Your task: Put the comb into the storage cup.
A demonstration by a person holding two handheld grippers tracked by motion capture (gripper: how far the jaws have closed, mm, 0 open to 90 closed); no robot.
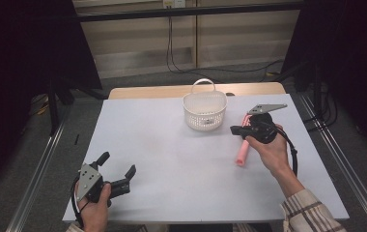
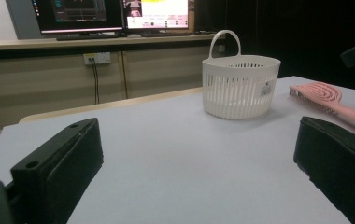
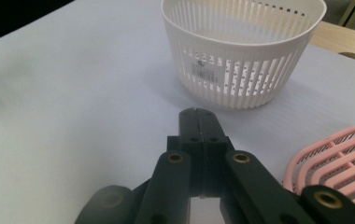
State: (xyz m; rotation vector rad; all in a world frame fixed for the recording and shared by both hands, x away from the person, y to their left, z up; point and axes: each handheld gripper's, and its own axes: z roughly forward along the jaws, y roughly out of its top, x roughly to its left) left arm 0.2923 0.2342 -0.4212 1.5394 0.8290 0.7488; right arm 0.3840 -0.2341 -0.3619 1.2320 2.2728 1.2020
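the right tongs (image 3: pixel 199 116) are pressed fully together with nothing between the jaws, the two black tips meeting in a single line in the right gripper view. they hover low over the pale surface (image 1: pixel 172 154), pointing toward the white basket (image 3: pixel 243 51), which stands upright just ahead of their tips with its slotted wall facing them. the pink hairbrush (image 3: pixel 339 158) lies flat on the surface just beside these tongs, on the right of that view; its ribbed head is close to the jaws, and whether it touches them cannot be told. in the high view the right tongs (image 1: pixel 237 129) sit over the upper end of the hairbrush (image 1: pixel 242 155), whose handle runs back toward the person's hand (image 1: pixel 271 150). the left tongs (image 1: pixel 119 169) rest near the front edge of the surface, well apart from the basket (image 1: pixel 204 112) and the brush, jaws spread wide and holding nothing. in the left gripper view the basket (image 2: pixel 240 86) stands far ahead between the open jaws, with the hairbrush (image 2: pixel 327 100) to its right.
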